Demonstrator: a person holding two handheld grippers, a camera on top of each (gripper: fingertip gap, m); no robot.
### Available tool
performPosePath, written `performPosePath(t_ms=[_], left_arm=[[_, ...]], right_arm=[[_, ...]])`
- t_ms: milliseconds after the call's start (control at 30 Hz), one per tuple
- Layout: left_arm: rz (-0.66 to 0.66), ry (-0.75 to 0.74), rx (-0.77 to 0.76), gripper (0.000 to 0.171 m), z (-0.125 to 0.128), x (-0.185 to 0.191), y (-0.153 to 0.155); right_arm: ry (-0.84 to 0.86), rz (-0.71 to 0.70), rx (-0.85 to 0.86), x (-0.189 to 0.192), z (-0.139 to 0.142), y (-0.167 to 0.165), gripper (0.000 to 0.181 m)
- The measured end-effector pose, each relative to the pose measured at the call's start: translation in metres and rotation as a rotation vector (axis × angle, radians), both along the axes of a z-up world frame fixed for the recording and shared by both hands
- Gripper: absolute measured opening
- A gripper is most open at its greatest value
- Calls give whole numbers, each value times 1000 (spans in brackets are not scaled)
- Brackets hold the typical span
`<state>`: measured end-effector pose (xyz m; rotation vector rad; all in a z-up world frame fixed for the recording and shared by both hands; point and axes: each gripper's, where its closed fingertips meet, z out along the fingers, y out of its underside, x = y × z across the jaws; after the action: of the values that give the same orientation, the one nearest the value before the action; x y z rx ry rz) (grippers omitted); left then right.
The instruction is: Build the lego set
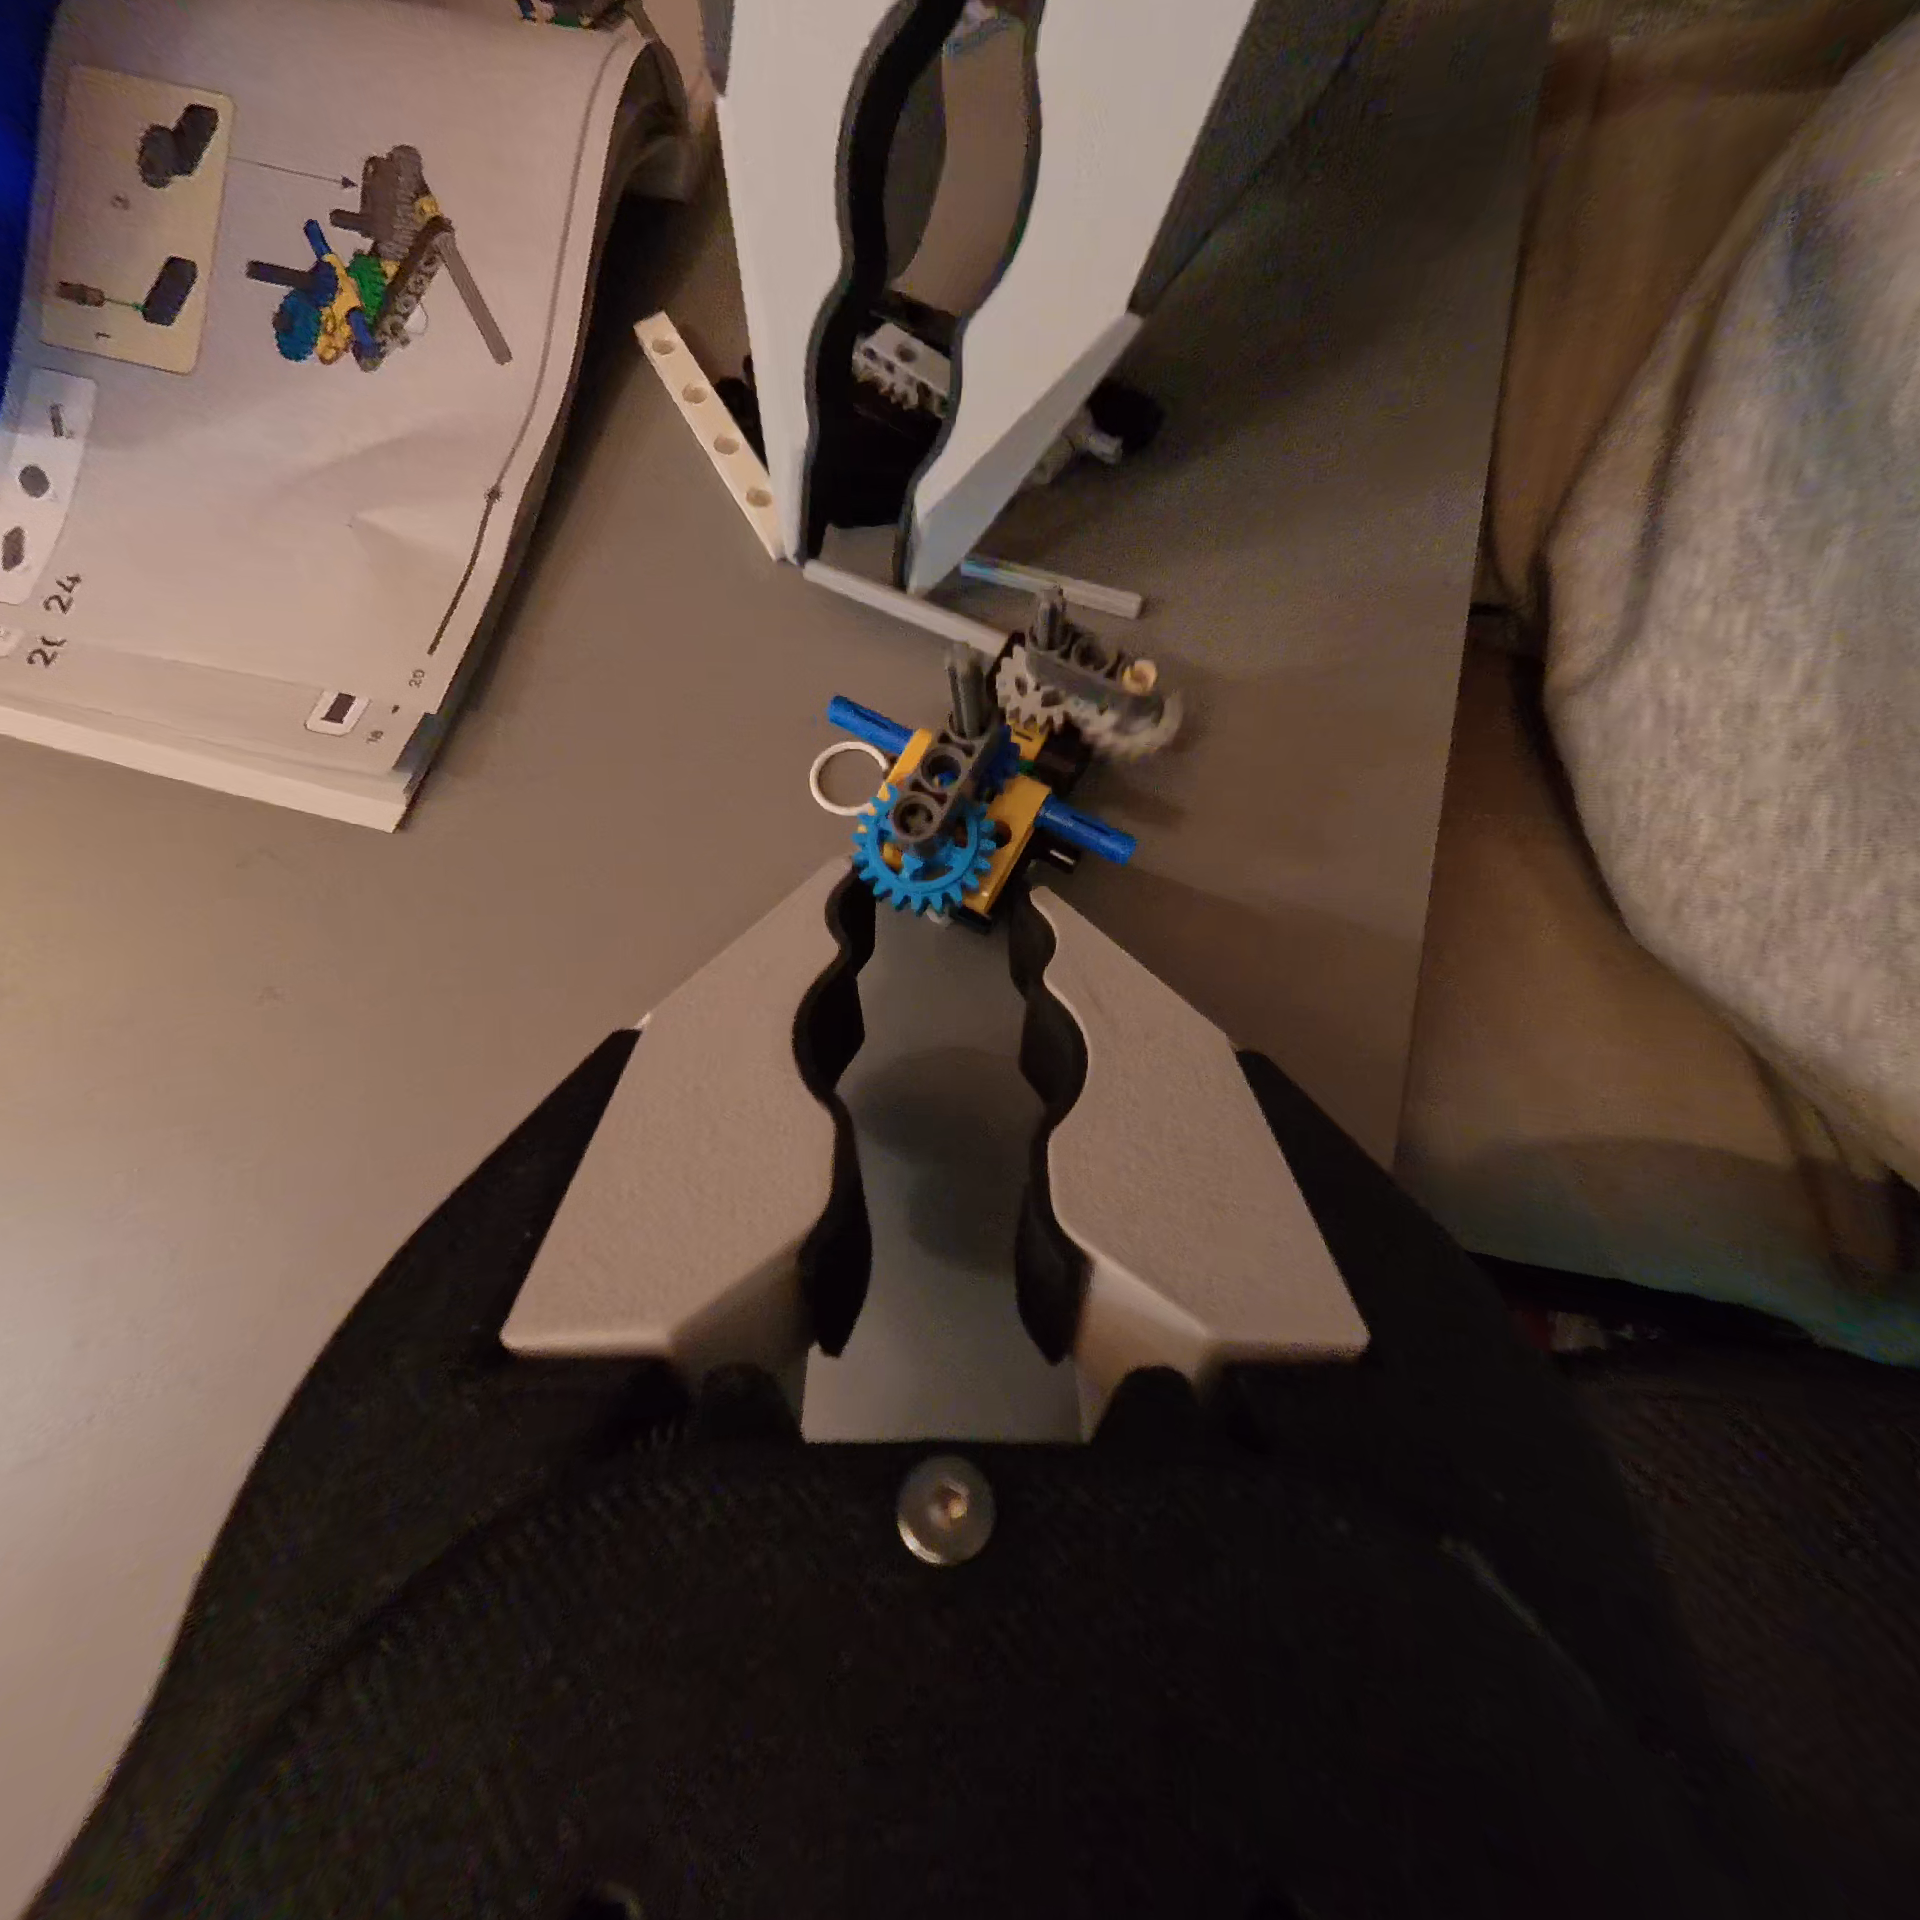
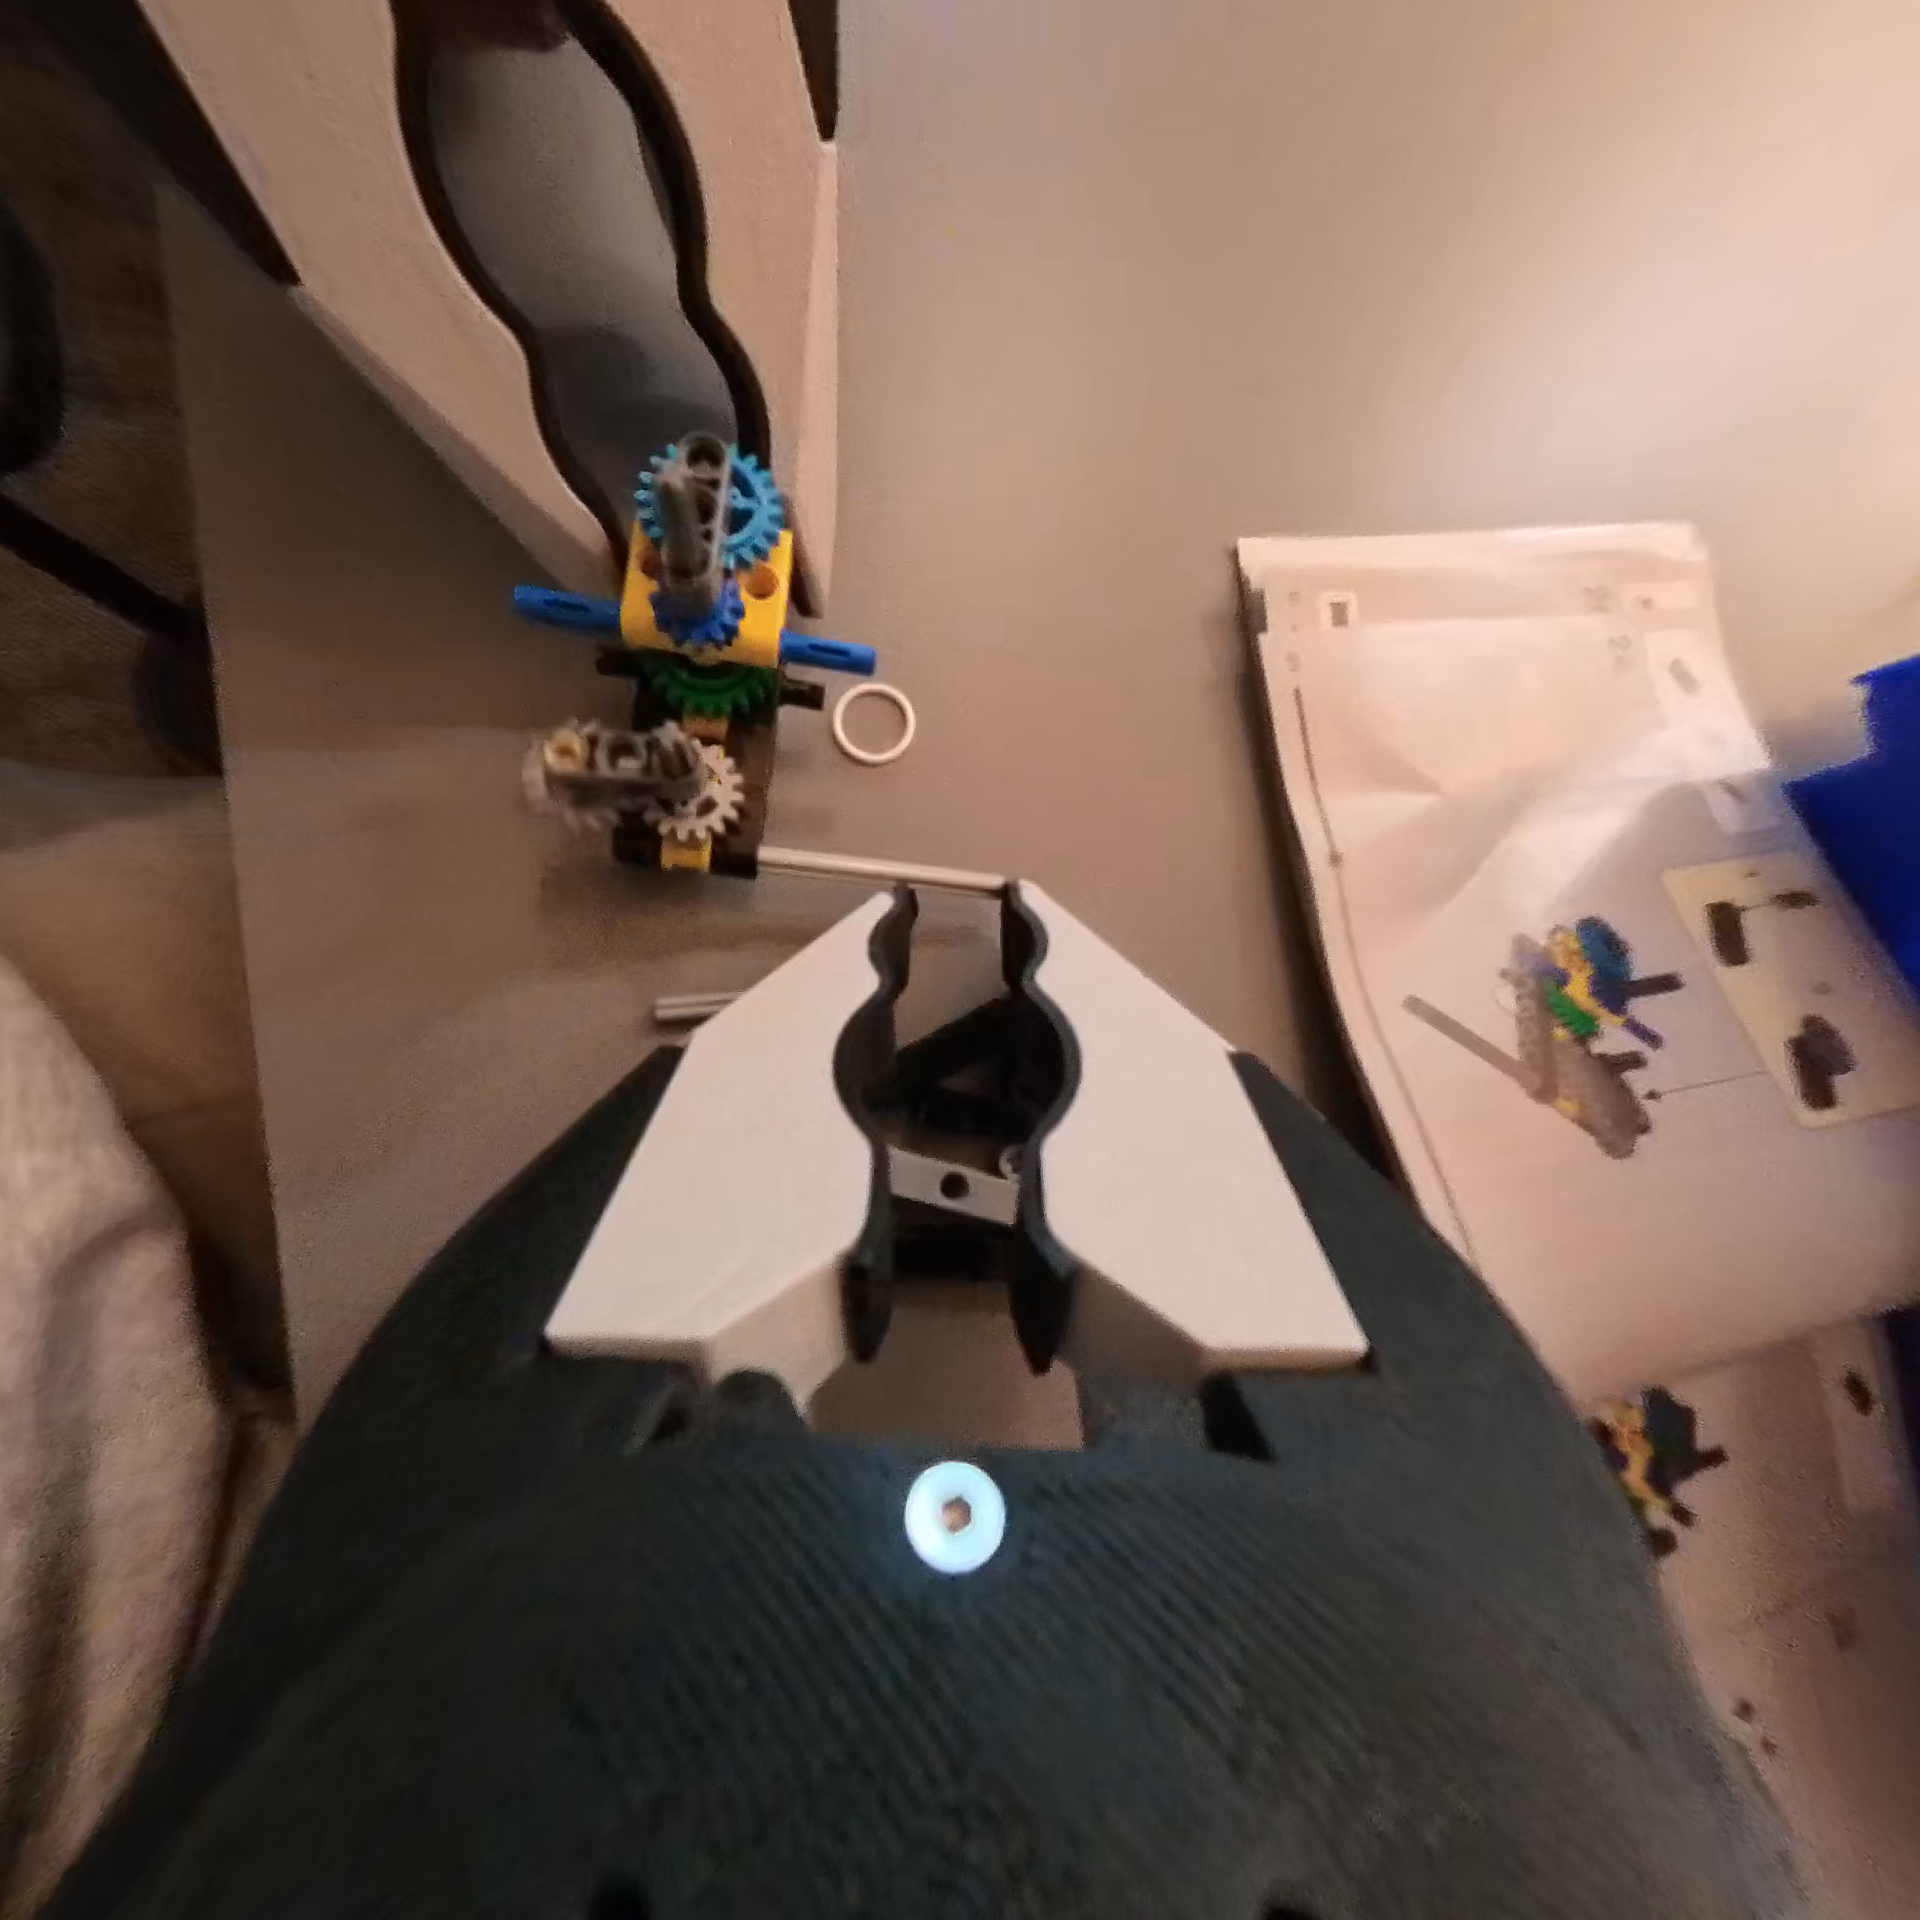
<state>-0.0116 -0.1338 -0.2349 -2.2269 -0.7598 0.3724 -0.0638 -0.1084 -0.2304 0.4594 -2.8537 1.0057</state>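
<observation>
left gripper [image 1: 940, 883] pinching the gear assembly [image 1: 961, 800] at frame centre, presumably to steady it, right gripper [image 2: 956, 894] clamped on a grey-and-black piece [image 2: 951, 1184], apparently ready for attaching, open manual [image 1: 291, 343] upper left.

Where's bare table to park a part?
Free: the table below the instruction booklet, left of the left gripper. Crowded: around the gear assembly, white ring and loose axle.
</observation>
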Motion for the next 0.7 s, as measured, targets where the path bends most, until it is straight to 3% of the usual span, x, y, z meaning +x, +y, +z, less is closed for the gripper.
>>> performPosePath(t_ms=[167, 300, 433, 700], left_arm=[[18, 23, -11, 24, 1, -2, 0], [25, 8, -5, 24, 0, -3, 0], [27, 8, -5, 24, 0, -3, -1], [30, 10, -7, 24, 0, -3, -1]], right_arm=[[-79, -39, 17, 1, 7, 6, 18], [-137, -46, -6, 3, 13, 4, 40], [-124, -62, -2, 2, 15, 8, 46], [-193, -22, -13, 37, 20, 19, 20]])
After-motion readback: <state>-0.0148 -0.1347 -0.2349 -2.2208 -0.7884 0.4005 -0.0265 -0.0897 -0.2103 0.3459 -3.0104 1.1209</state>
